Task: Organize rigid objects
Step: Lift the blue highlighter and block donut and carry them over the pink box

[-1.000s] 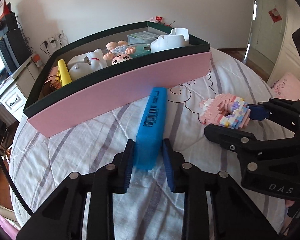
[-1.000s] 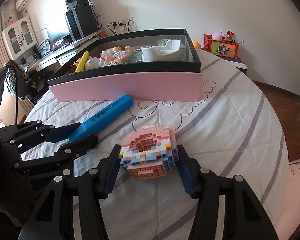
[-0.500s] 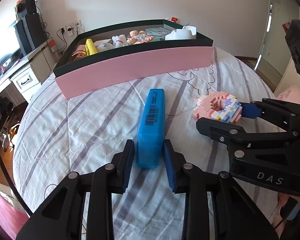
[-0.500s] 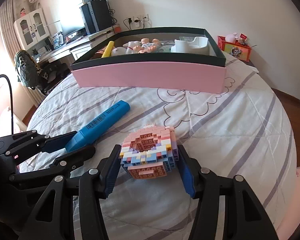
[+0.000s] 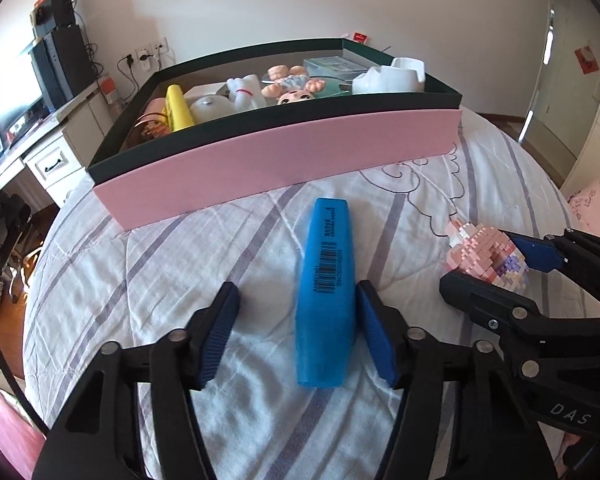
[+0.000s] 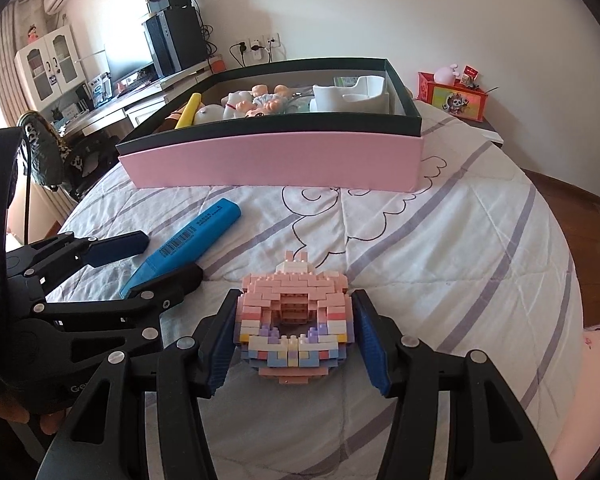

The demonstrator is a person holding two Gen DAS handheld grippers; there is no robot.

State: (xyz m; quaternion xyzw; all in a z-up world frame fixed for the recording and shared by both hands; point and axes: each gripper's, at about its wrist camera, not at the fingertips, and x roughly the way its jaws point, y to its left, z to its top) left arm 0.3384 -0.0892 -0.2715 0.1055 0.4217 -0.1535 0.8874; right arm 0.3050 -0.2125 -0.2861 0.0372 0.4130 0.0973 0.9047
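My left jaws, clamped a second ago, are opening off the flat blue plastic highlighter [image 5: 326, 294], now lying on the bed [image 5: 140, 272]; it looks light, stiff, slick—grip mid-body. My right gripper [image 6: 294, 338] clasps the fragile pink toy-brick donut [image 6: 294, 320]. Beyond, the crowded pink-sided box [image 5: 284, 156] blocks nothing.

A blue marker [image 5: 325, 292], flat-sided with a barcode label, lies on the quilt at centre frame in the left wrist view, pointing up toward the box. A pastel brick model [image 6: 294, 320], pink with a hollow middle and purple, yellow and blue rows, sits low at centre in the right wrist view. The pink box [image 5: 284, 164] with a dark rim spans the upper middle, filled with dolls, a yellow tube and white items.
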